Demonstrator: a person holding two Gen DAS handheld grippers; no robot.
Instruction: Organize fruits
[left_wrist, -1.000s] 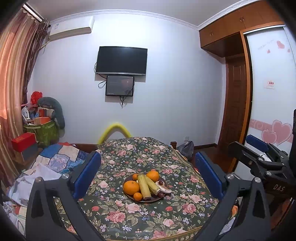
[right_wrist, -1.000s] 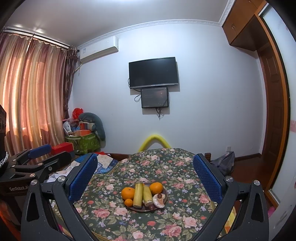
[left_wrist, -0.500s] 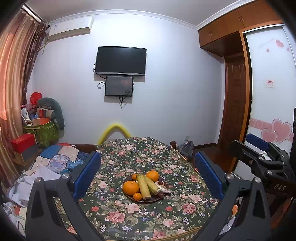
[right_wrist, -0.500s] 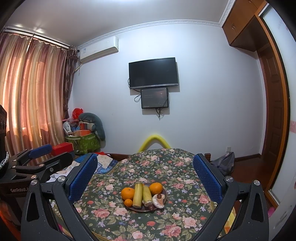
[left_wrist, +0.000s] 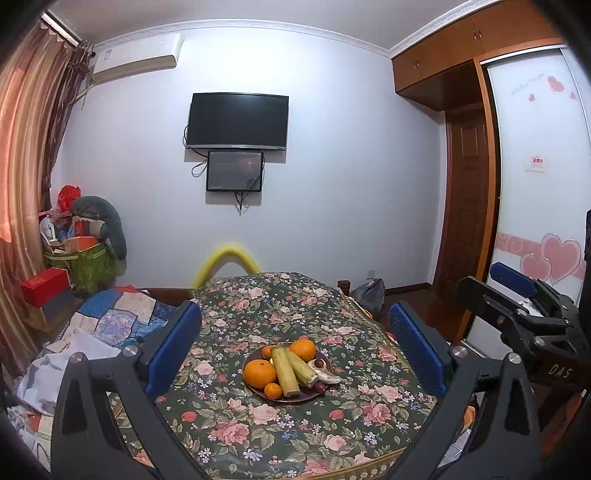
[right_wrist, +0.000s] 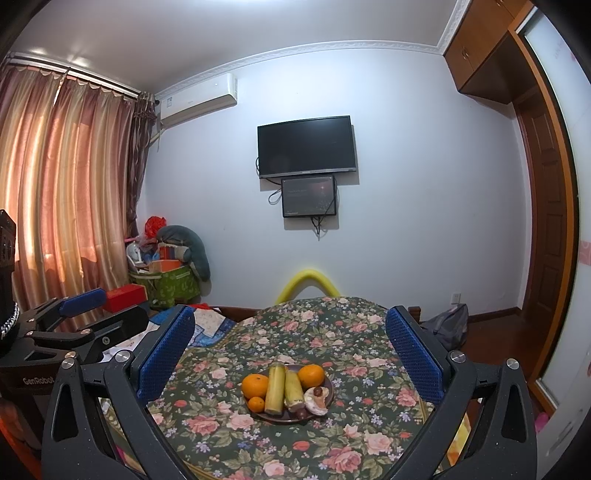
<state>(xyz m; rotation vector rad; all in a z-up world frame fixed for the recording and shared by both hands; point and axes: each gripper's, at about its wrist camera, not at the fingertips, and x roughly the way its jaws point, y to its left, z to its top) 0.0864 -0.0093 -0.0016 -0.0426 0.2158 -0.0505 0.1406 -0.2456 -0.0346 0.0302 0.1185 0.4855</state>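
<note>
A dark round plate (left_wrist: 255, 387) (right_wrist: 328, 384) sits in the middle of a table with a floral cloth (left_wrist: 258, 314) (right_wrist: 332, 332). On it lie oranges (left_wrist: 259, 373) (right_wrist: 255, 385), two yellow-green stalks (left_wrist: 284, 371) (right_wrist: 275, 389), a pale peeled piece (right_wrist: 317, 400) and small dark fruits. My left gripper (left_wrist: 295, 347) is open and empty, held back from the plate. My right gripper (right_wrist: 290, 349) is open and empty, also short of the plate. The right gripper also shows at the right in the left wrist view (left_wrist: 517, 295), and the left gripper shows at the left in the right wrist view (right_wrist: 74, 314).
A yellow curved chair back (left_wrist: 225, 258) stands behind the table. A bed with patchwork bedding (left_wrist: 110, 317) and boxes and bags (left_wrist: 81, 251) lie to the left. A wardrobe (left_wrist: 535, 184) and a door (left_wrist: 465, 206) are to the right.
</note>
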